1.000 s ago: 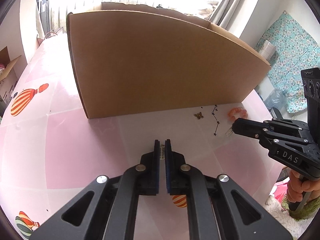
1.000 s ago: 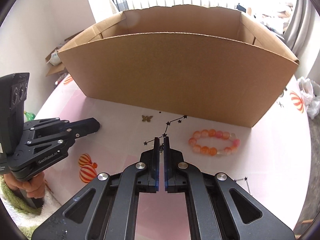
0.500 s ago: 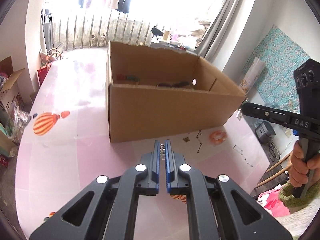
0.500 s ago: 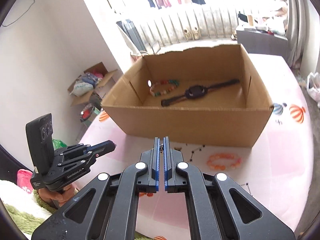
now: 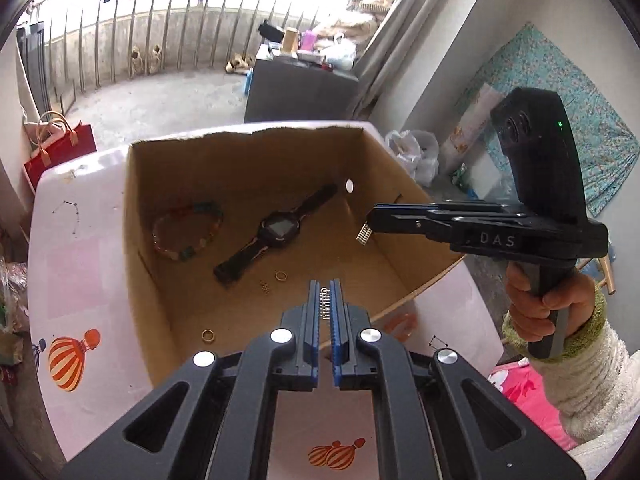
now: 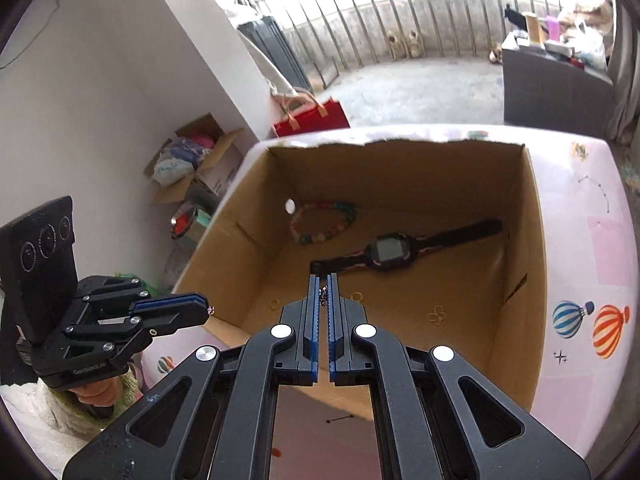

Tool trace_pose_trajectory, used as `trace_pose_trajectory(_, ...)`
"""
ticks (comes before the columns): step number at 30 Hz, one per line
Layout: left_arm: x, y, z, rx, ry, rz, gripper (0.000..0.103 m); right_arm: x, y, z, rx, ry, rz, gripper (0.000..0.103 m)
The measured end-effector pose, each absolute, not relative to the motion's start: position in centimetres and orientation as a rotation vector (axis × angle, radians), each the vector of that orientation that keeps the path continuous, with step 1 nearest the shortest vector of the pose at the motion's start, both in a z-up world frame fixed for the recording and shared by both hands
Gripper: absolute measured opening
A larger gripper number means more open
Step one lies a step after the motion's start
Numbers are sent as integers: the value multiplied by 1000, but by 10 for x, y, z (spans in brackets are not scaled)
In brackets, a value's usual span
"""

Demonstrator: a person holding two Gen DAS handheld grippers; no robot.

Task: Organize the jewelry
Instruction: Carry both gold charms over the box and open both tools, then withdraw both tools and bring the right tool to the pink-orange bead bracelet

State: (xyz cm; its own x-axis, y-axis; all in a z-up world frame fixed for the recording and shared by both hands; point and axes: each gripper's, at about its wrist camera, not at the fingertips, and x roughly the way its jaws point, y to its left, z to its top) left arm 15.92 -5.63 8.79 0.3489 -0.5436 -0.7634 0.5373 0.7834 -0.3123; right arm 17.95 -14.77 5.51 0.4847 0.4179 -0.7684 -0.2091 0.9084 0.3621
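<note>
Left wrist: left gripper (image 5: 325, 294) pinching earring (image 5: 325, 303) above cardboard box (image 5: 256, 148); right gripper (image 5: 370, 222) clamps second earring (image 5: 364, 235).

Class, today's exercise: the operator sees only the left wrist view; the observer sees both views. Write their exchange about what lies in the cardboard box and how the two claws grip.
Operator: In the cardboard box I count a watch, a bead bracelet and some rings. Anything else?
Observer: Yes. A gold butterfly piece lies on the box floor, toward the near wall.
Operator: My left claw pinches a coiled silver piece. I see the right claw only side-on. Is it gripping?
Observer: Yes. In the right wrist view its jaws stand nearly shut, with a small dangling piece pinched between the blue pads.
</note>
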Motion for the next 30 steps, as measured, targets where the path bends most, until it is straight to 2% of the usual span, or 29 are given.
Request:
trace_pose_trajectory(7, 212, -93, 43, -16, 1271, -696, 5, 213, -154, 11, 176, 1171, 357, 3)
trace_pose_trajectory(9, 220, -98, 36, -26, 1309, -692, 5, 216, -157, 9, 169, 1185, 351, 6)
trace_pose_trajectory(14, 230, -104, 32, -50, 1347, -673, 5, 216, -168, 11, 188, 1172, 360, 7)
trace_pose_trajectory(17, 232, -104, 28, -53, 1356, -672, 7, 214, -173, 17, 205, 1147, 360, 11)
trace_pose_trajectory(20, 229, -105, 31, -43, 1344, -665, 15, 209, -181, 26, 227, 1110, 356, 16)
trace_pose_trajectory(23, 227, -101, 37, -37, 1287, -652, 15, 200, -189, 38, 259, 1060, 357, 17)
trace_pose_trajectory(27, 205, -87, 66, -1, 1122, -649, 17, 170, -203, 62, 312, 943, 359, 23)
trace_pose_trajectory(30, 169, -72, 88, 70, 981, -652, 31, 130, -212, 81, 325, 837, 364, 25)
